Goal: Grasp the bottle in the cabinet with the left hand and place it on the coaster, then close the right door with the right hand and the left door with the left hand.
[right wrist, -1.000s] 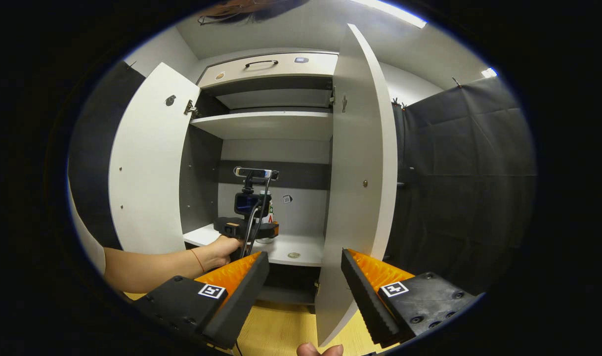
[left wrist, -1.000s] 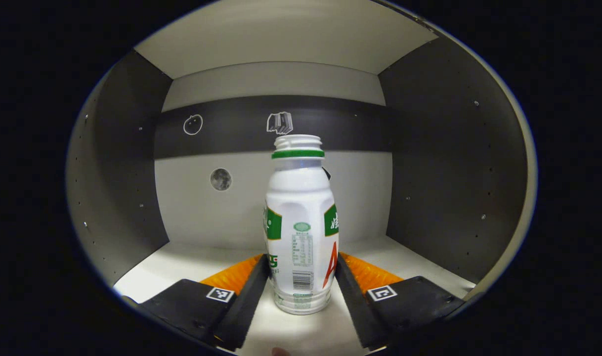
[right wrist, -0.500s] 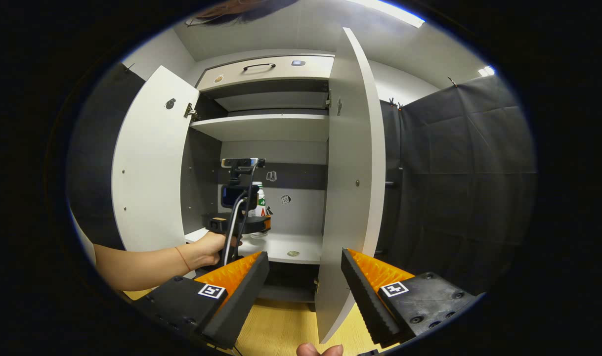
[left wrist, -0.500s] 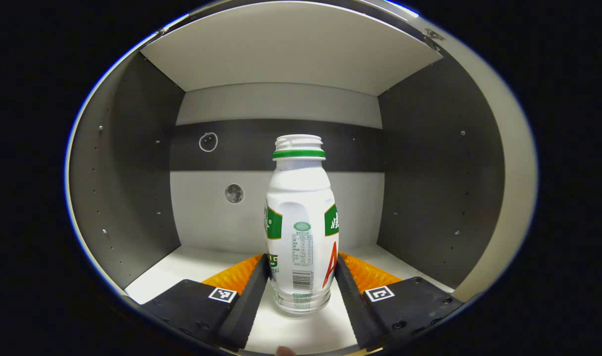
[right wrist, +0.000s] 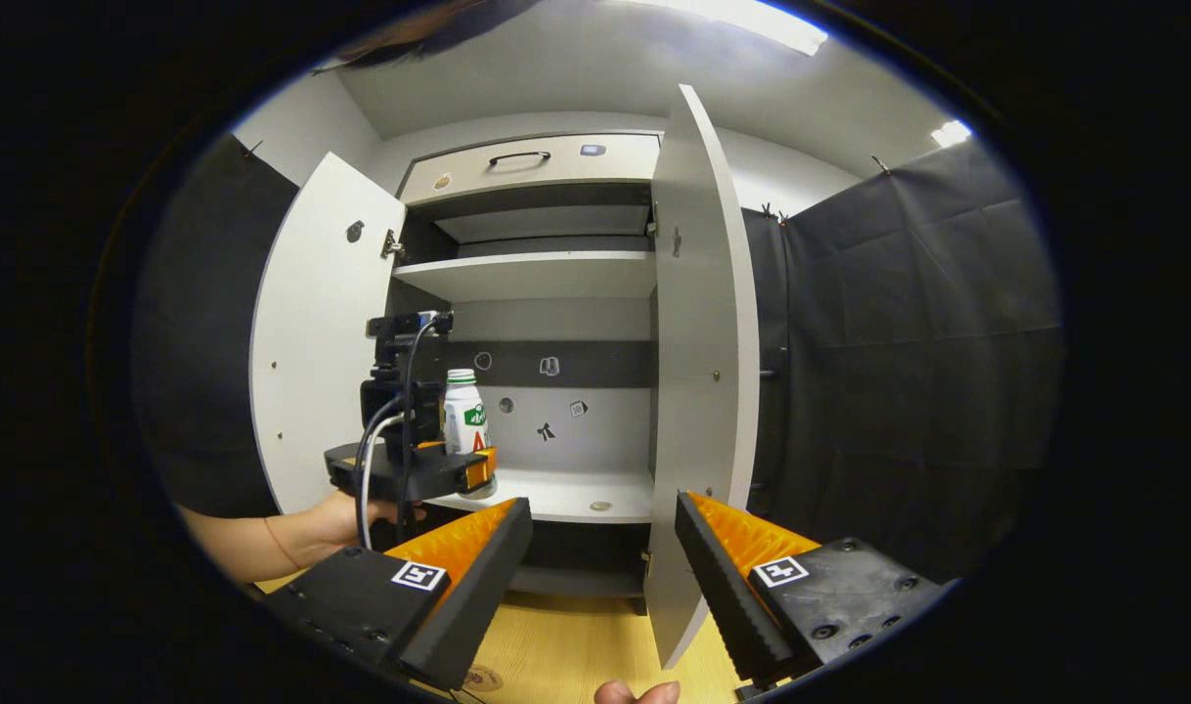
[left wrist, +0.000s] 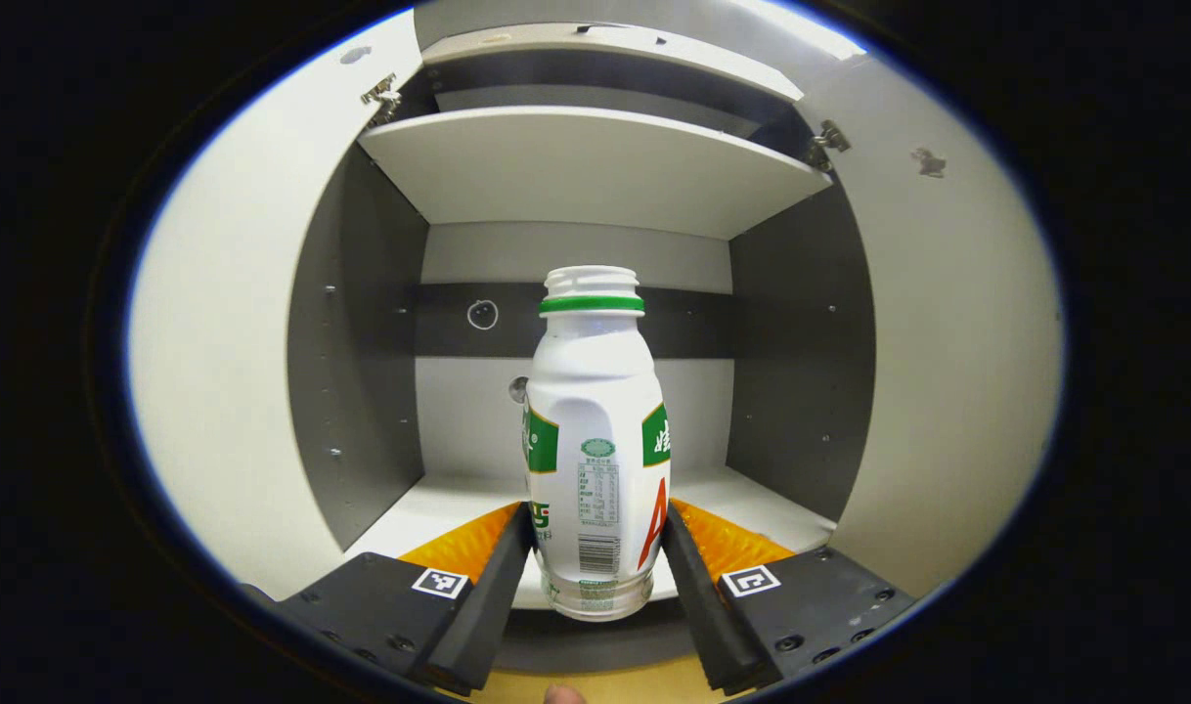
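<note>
In the left gripper view, the left door [left wrist: 234, 391] of the cabinet stands swung open at the left edge, its pale inner face toward the camera. Next comes the dark left wall of the cabinet, then the pale lower shelf [left wrist: 439, 508] at the bottom of the compartment and the upper shelf [left wrist: 595, 166] above it. In the middle the bottle [left wrist: 595, 440], white with a green ring under its open neck, stands upright between the fingers of the left gripper [left wrist: 595, 557]; both fingers press on its lower body, so the jaws grasp it, and its base hangs just past the front edge of the lower shelf, clear of it. To the right are the dark right wall and the open right door [left wrist: 948, 372]. In the right gripper view, from the left, the left door [right wrist: 322, 332] is open, and a hand [right wrist: 346, 513] holds the left gripper [right wrist: 468, 469] in front of the compartment with the bottle [right wrist: 463, 411] upright in it, at the front left of the lower shelf [right wrist: 576, 494]. The right door [right wrist: 698, 372] stands edge-on toward the camera, with black cloth [right wrist: 908, 362] beyond. At the bottom the right gripper [right wrist: 603, 548] has its jaws spread wide, holding nothing, above a wooden floor [right wrist: 566, 645].
</note>
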A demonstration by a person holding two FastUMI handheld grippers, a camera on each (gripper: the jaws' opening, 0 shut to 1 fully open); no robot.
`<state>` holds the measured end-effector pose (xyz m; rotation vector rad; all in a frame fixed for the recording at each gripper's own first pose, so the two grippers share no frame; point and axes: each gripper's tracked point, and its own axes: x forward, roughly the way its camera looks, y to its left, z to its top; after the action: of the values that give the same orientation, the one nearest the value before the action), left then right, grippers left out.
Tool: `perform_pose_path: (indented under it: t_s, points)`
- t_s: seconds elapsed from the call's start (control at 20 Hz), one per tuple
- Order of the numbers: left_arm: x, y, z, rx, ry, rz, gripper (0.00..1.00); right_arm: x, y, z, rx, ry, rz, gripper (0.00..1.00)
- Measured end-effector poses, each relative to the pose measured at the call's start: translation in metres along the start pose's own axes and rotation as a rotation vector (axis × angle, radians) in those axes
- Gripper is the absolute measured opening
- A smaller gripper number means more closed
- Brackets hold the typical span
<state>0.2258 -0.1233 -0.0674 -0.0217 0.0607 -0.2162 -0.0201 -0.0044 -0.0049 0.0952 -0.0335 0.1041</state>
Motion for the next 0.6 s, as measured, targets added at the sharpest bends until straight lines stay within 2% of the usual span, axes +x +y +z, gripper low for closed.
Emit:
perform_pose_path:
  t_s: [0.2, 0.4, 0.5, 0.55, 0.6]
  points:
    - [-0.049, 0.011, -0.025, 0.008, 0.006, -0.001, 0.79, -0.004, 0.01, 0.012, -0.054, -0.057, 0.005, 0.98]
    - [-0.093, 0.02, -0.053, -0.029, 0.013, 0.006, 0.79, -0.007, 0.023, 0.008, 0.006, -0.032, 0.013, 0.98]
    - [-0.11, 0.023, -0.071, -0.041, 0.011, 0.008, 0.79, -0.008, 0.023, 0.007, 0.017, -0.028, -0.011, 0.98]
    - [-0.12, 0.024, -0.079, -0.041, 0.011, 0.011, 0.8, -0.008, 0.022, 0.008, 0.006, -0.036, -0.026, 0.94]
    - [-0.131, 0.023, -0.089, -0.04, 0.011, 0.01, 0.8, -0.009, 0.023, 0.009, -0.01, -0.044, -0.033, 0.98]
